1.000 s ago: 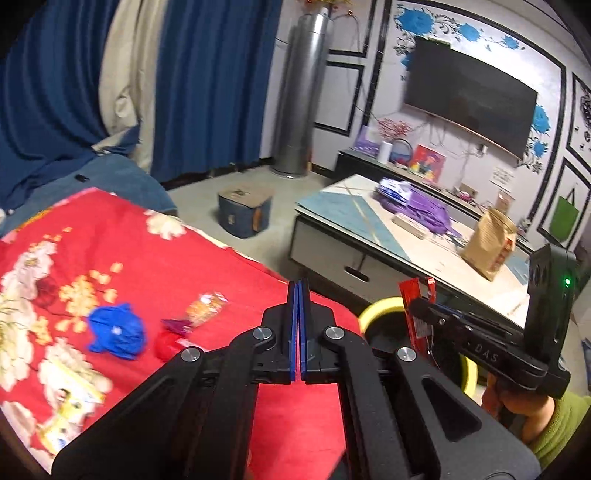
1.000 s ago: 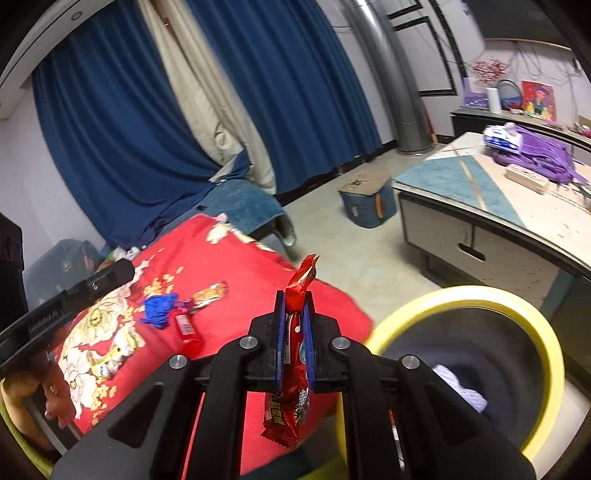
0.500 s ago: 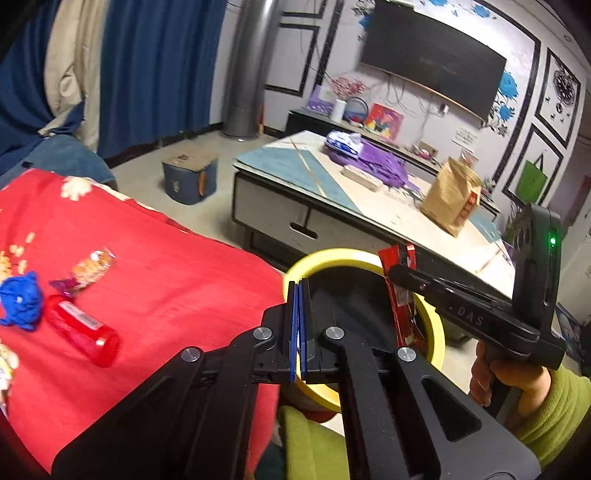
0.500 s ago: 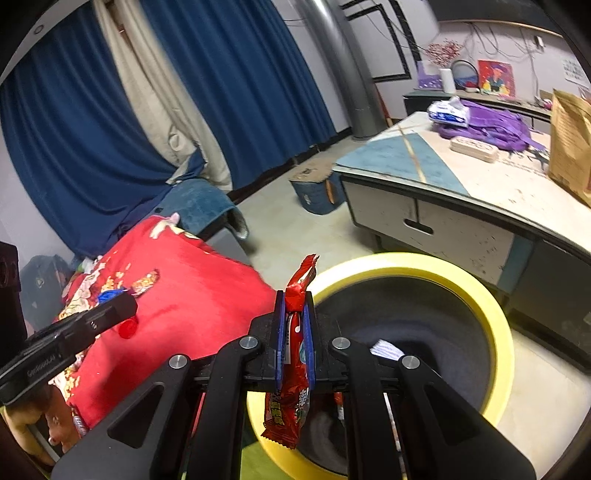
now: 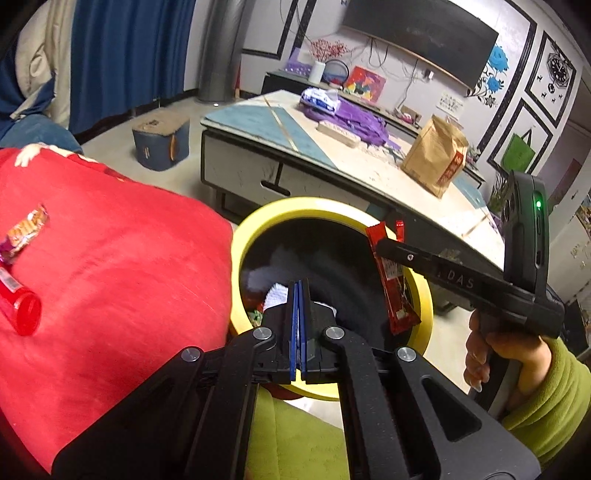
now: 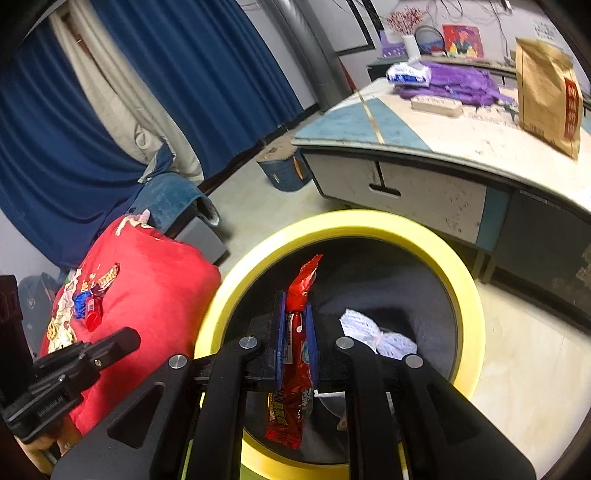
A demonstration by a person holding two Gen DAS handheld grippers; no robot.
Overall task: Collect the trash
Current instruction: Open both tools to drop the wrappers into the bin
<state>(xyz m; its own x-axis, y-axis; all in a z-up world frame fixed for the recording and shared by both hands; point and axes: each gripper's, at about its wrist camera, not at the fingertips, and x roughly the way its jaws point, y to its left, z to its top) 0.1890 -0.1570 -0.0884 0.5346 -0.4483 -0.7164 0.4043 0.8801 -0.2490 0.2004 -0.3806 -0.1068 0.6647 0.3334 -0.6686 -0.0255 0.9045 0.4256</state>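
A lived-in home sitting room: a flat-screen television (image 5: 421, 26) hangs on a wall with blue flower decals, above a low media console. A coffee table (image 6: 436, 125) with drawers carries a brown paper bag (image 6: 546, 92) and purple cloth. Blue curtains (image 6: 207, 74) hang behind a red floral blanket (image 5: 110, 288).

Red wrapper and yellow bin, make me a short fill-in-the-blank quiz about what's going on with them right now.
1. The right gripper is shut on a ____ wrapper.
2. The wrapper hangs over the opening of the bin, whose rim is ____.
3. The left gripper is shut and holds ____.
4. A red bottle lies on the ____ blanket.

Missing words: red; yellow; nothing; red
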